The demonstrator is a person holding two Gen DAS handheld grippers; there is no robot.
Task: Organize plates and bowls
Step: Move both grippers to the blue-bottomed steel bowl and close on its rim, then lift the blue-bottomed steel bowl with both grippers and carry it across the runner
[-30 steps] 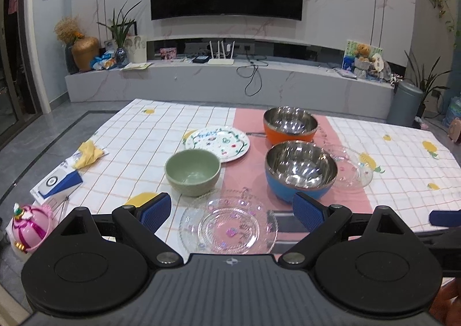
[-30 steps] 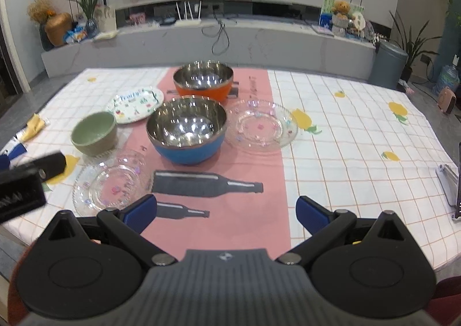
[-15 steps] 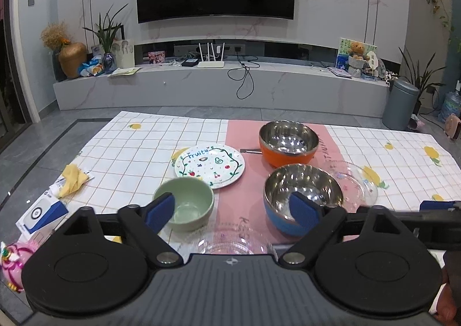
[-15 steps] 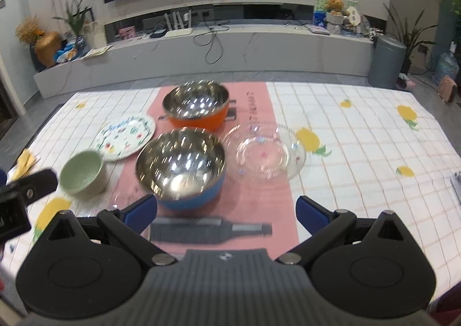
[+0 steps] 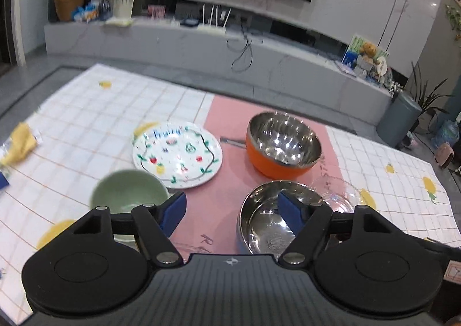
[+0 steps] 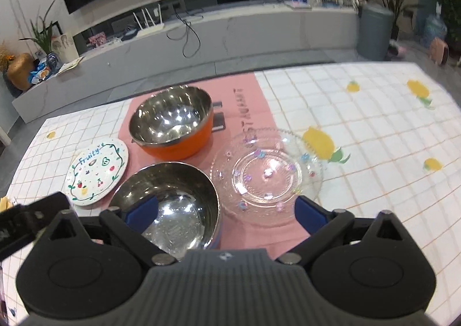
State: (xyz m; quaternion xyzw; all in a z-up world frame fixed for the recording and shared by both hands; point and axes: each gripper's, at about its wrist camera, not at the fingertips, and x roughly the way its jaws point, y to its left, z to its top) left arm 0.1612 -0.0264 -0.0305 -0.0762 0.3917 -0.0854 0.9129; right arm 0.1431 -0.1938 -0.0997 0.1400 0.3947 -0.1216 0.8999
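The counter (image 6: pixel 374 112) fills both views under a white checked cloth with a pink runner down the middle. On that runner sits the orange bowl (image 6: pixel 175 127), steel-lined, at the far end, and nearer in, the blue-sided steel bowl (image 6: pixel 173 187) — the two just apart. Right of the steel bowl, the clear glass plate (image 6: pixel 268 176) lies flat, its rim close beside both bowls. Left of the runner there's the white fruit-painted plate (image 5: pixel 177 154), and nearer the camera the green bowl (image 5: pixel 126 189), upright. Now the grippers: the left gripper (image 5: pixel 230 207) hangs over the gap between green bowl and steel bowl, fingers apart and closing on nothing. The right gripper (image 6: pixel 227 210) — fingers wide, closing too — straddles the steel bowl's right rim and the glass plate's near edge, gripping neither.
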